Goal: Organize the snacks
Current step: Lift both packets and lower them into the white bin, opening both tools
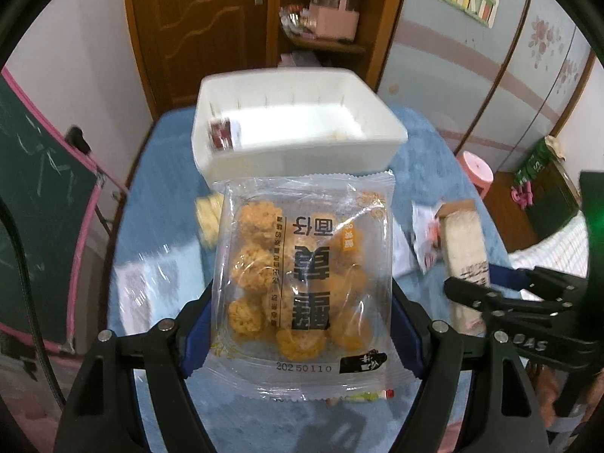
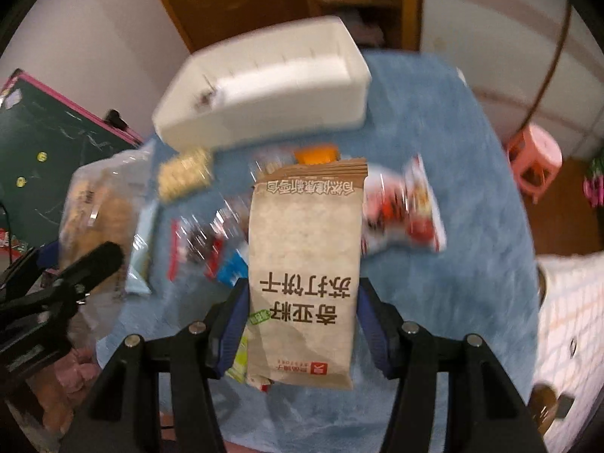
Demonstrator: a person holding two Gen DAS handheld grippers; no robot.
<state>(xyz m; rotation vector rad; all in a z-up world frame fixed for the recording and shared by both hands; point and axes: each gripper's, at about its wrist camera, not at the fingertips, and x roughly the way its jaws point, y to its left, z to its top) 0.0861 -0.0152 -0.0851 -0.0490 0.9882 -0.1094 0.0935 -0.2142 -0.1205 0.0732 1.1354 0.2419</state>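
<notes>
My left gripper (image 1: 302,324) is shut on a clear packet of golden puffed snack balls (image 1: 302,275), held above the blue cloth. Beyond it stands a white plastic bin (image 1: 298,151) with a small red packet (image 1: 222,132) in its left corner. My right gripper (image 2: 302,324) is shut on a tall brown cracker packet (image 2: 305,275), lifted off the table. In the left wrist view the right gripper (image 1: 502,298) and its cracker packet (image 1: 464,241) show at the right. The right wrist view blurs the white bin (image 2: 271,87); the left gripper (image 2: 56,287) with its snack bag (image 2: 102,207) is at the left.
Loose snacks lie on the blue tablecloth (image 2: 472,207): a red-and-white packet (image 2: 404,207), a yellow cracker pack (image 2: 185,177), a light blue bar (image 2: 141,249), an orange packet (image 2: 315,154) and clear wrappers. A pink stool (image 2: 536,158) stands right of the table, a chalkboard (image 1: 41,196) left.
</notes>
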